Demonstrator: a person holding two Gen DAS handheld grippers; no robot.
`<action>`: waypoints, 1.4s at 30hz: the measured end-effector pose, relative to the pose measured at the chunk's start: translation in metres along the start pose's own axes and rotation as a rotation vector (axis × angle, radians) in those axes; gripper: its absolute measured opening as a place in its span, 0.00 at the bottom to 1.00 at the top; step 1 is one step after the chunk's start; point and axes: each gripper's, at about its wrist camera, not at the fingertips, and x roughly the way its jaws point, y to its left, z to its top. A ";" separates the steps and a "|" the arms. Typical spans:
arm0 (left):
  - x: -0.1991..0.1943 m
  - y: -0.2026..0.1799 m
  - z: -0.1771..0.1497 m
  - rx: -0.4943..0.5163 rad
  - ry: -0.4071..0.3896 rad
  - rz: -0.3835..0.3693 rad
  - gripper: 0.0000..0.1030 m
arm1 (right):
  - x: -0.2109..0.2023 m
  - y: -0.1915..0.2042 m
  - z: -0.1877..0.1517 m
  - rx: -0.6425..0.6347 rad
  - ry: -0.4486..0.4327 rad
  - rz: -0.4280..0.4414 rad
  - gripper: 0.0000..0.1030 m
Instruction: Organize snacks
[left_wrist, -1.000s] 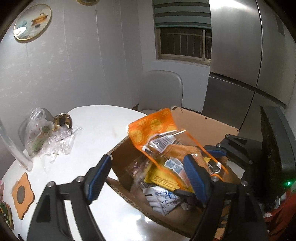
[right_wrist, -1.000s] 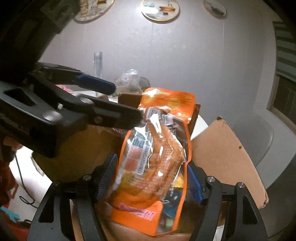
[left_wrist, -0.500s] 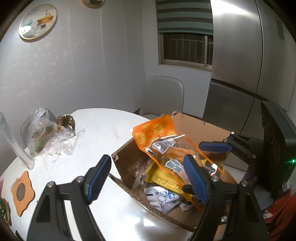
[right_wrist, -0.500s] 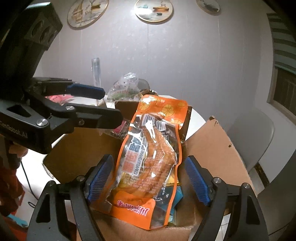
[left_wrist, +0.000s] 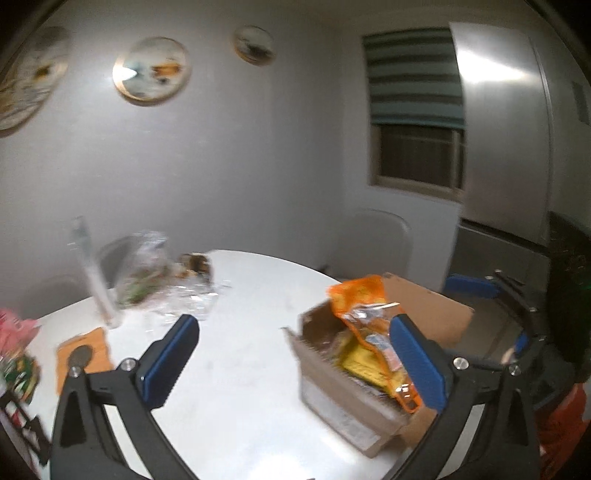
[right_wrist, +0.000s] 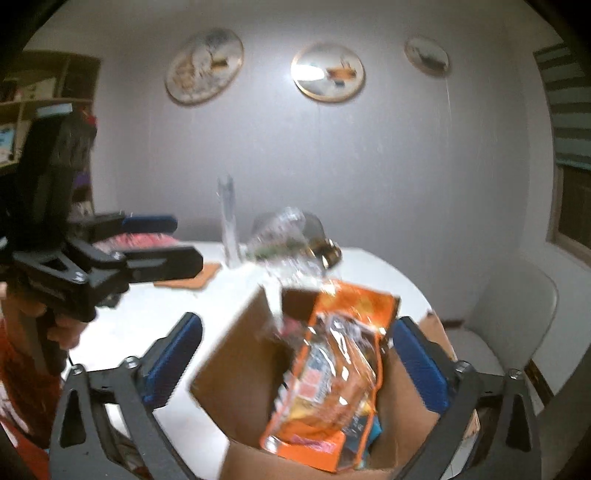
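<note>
Left tongs (left_wrist: 291, 354): jaws opening, spread wide, nothing between the blue pads but bare white bench (left_wrist: 236, 369). No contact with anything; right pad overlapping the cardboard box (left_wrist: 343, 398) in the left wrist view only by line of sight. Seen again from the right wrist camera at far left, held up over the bench by a hand (right_wrist: 55, 328) on the grip.

Right tongs (right_wrist: 295, 362): jaws opening as well, standing wide above the open box. Orange snack bag (right_wrist: 332, 369) framed between the pads, yet pressed by neither (a clear gap on each side). Bag standing tilted in the box, top edge leaning toward the far wall of the box, lower end down among other packets. Both views blurred, so print on the bag unreadable.

Same bag in the left wrist view (left_wrist: 369, 332): sticking up out of the box, yellow and clear wrappers beside it. Box near the right edge of the bench, one flap raised on the far side.

Farther along the bench, well apart from the box: crumpled clear plastic bags (left_wrist: 147, 273), a tall clear glass (left_wrist: 92, 277), an orange coaster (left_wrist: 85, 354). On the wall behind, round decorative plates (right_wrist: 327, 72). A pale chair (right_wrist: 509, 325) beyond the bench.
</note>
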 end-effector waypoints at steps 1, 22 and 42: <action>-0.006 0.003 -0.003 -0.012 -0.011 0.036 0.99 | -0.002 0.002 0.002 -0.005 -0.021 0.013 1.00; -0.022 0.055 -0.061 -0.175 0.016 0.311 0.99 | 0.020 0.028 -0.008 -0.047 -0.026 0.014 1.00; -0.032 0.047 -0.058 -0.151 -0.008 0.318 0.99 | 0.014 0.028 -0.010 -0.045 -0.030 0.028 1.00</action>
